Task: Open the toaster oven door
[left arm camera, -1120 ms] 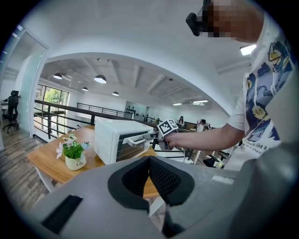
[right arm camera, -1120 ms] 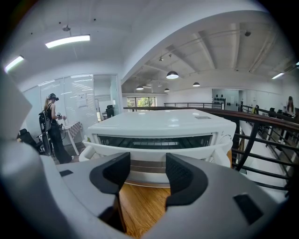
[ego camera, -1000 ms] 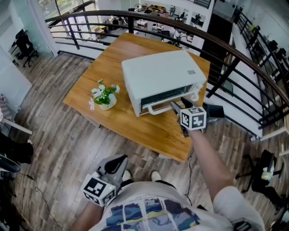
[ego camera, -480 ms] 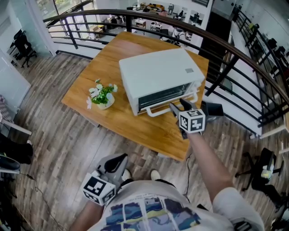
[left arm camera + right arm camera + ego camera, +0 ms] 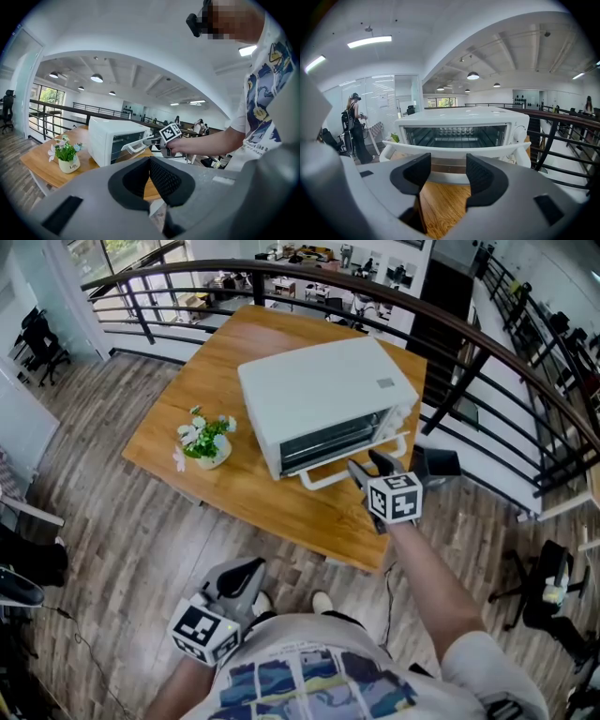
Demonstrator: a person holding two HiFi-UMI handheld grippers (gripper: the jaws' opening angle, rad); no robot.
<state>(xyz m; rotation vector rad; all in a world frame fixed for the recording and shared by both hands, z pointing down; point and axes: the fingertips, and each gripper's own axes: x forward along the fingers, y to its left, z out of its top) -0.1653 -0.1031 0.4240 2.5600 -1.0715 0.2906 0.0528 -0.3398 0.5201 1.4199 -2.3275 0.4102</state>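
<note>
- The white toaster oven (image 5: pixel 323 395) stands on a wooden table (image 5: pixel 187 399), slightly above the middle of the head view, with its front turned toward the lower right.
- Its door (image 5: pixel 454 136) is a glass pane through which a wire rack shows. A white bar handle (image 5: pixel 454 151) runs across below the pane, and a round knob (image 5: pixel 519 134) sits at the door's right.
- The right gripper (image 5: pixel 447 171) is released. Its jaws are apart and level with the handle, which crosses just beyond their tips. Only bare tabletop shows between them.
- In the head view the right gripper is at the handle's right half, right of centre.
- The left gripper (image 5: pixel 150 171) is clenched on nothing, pads meeting. It hangs at the lower left of the head view, close to the person's body and well apart from the oven.
- A small pot of flowers (image 5: pixel 204 442) stands on the table to the left of the oven.
- A dark curved railing (image 5: pixel 469 343) arcs behind the table, over a wood-plank floor (image 5: pixel 122 540).
</note>
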